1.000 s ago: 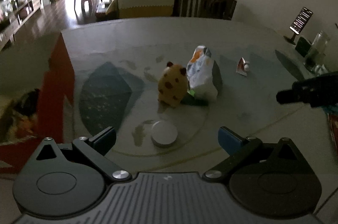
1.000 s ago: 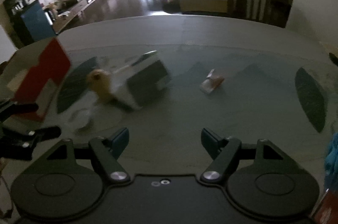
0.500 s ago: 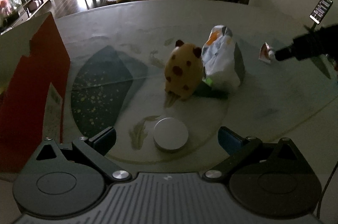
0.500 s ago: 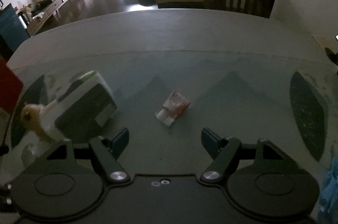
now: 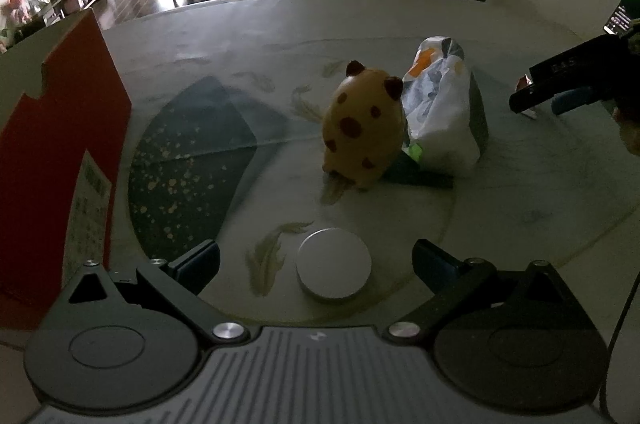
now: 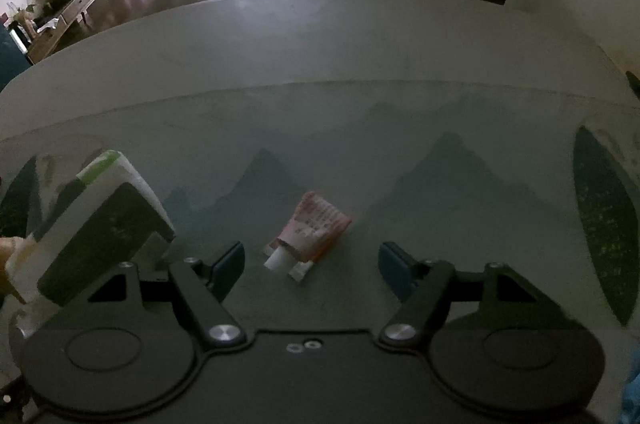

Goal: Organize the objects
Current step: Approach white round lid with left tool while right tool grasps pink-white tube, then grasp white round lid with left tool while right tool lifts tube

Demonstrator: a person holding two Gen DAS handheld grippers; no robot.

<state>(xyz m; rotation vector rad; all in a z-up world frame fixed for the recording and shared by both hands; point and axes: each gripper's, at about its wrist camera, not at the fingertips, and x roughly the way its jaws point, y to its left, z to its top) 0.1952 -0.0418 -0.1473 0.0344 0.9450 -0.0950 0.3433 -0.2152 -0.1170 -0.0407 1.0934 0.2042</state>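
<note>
Fingers of the right gripper [image 6: 311,258] stand apart around the small packet [image 6: 310,238], which lies flat on the table [image 6: 360,64] beside the tissue pack [image 6: 96,224]. Best to lower, centre, then close gently. Left gripper [image 5: 316,264] also gapes, round the disc [image 5: 333,270].

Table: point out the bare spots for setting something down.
Free: the far table beyond the red packet, and between the red box and plush toy. Crowded: toy against the bag, white disc nearby.

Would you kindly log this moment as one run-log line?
left gripper: open, round lid between fingers | right gripper: open, around small packet | nothing held
</note>
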